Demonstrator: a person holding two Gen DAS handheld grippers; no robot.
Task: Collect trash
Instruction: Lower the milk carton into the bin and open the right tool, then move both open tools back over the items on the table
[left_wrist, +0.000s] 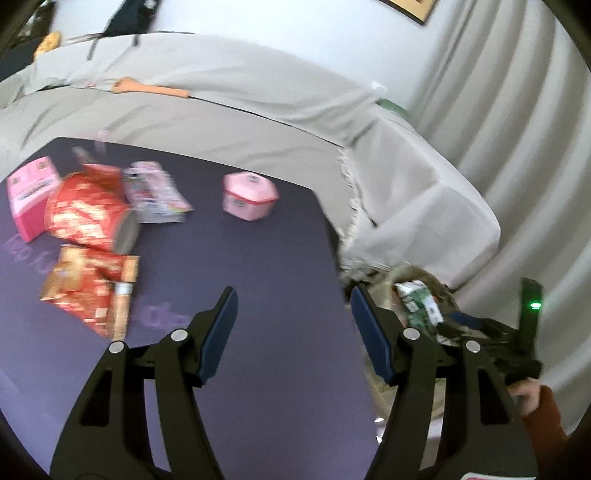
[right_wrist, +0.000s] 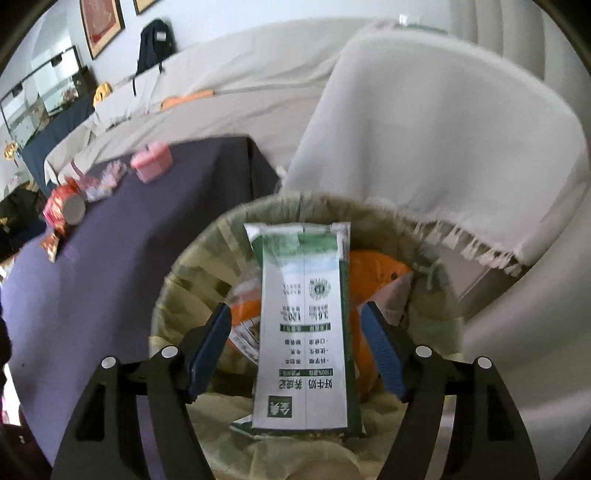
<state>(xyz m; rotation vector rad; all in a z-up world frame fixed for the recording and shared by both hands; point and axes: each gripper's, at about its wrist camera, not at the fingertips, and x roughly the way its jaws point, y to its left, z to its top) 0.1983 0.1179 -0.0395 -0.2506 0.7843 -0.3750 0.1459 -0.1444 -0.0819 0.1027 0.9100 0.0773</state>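
My right gripper (right_wrist: 295, 345) hung over the lined bin (right_wrist: 192, 258), jaws spread wide with a gap on each side of the green-and-white milk carton (right_wrist: 303, 332), so the pads were not pressing on it. The carton stood lengthwise between them, over orange wrappers (right_wrist: 373, 273) already in the bin; I judged it released, or on the point of dropping in.

My left gripper (left_wrist: 293, 325) was empty, jaws well apart, above the dark worktop (left_wrist: 258, 258). The trash left to collect lay at the worktop's far left: a red tube-shaped can (left_wrist: 85, 214) on its side, a crumpled red-and-gold snack bag (left_wrist: 88, 288) nearest me, a pale crinkled packet (left_wrist: 155, 195), a pink box (left_wrist: 31, 195), and a small pink tub (left_wrist: 249, 197) standing apart.

The snack bag looked light, soft and slippery; I would pinch a flat edge. The can looked stiff and prone to roll, best taken across its body.
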